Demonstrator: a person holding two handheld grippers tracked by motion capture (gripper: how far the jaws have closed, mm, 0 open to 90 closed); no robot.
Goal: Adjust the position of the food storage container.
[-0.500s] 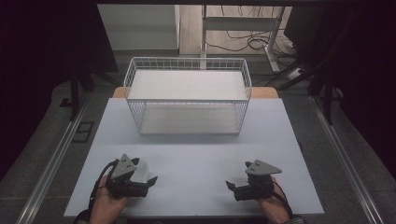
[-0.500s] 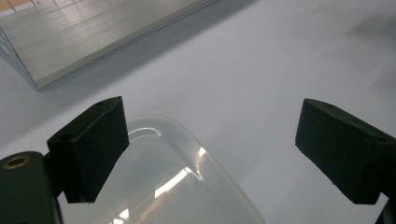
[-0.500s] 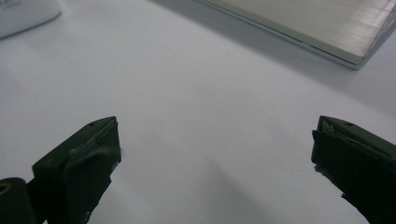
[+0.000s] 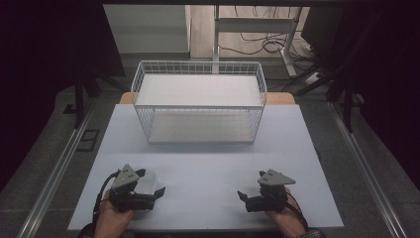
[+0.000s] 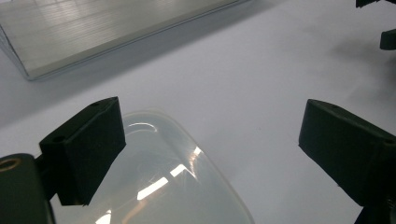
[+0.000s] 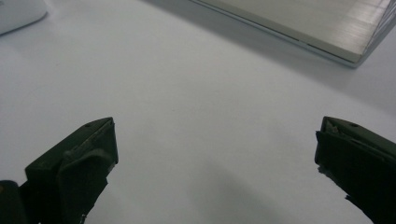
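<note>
Left gripper (image 4: 154,194) low over the near left of the table (image 4: 208,163), jaws spread wide and pointing toward the table's middle, gripping nothing. Between and under those jaws, a clear lid (image 5: 163,182), lying flat on the white top; one jaw hanging just over its rim, the other well off it above bare table, pads not pressing. Seen from above, same lid (image 4: 146,179) pale and rounded-oblong, tucked just behind the left gripper at the near left edge. Long axis hard to tell from above, most of it hidden by the gripper; in the left gripper view, one rounded corner pointing away from the camera toward the basket (image 4: 198,101), the rest running off the bottom edge. Right gripper (image 4: 242,196) low at the near right, jaws likewise wide apart, turned toward the left one, empty, bare table between them. Well apart from each other, both held by hands coming in from the near edge. Farther off, at the far middle of the table, a white wire basket, long side across the table, a pale flat liner in its bottom (image 6: 303,23).
</note>
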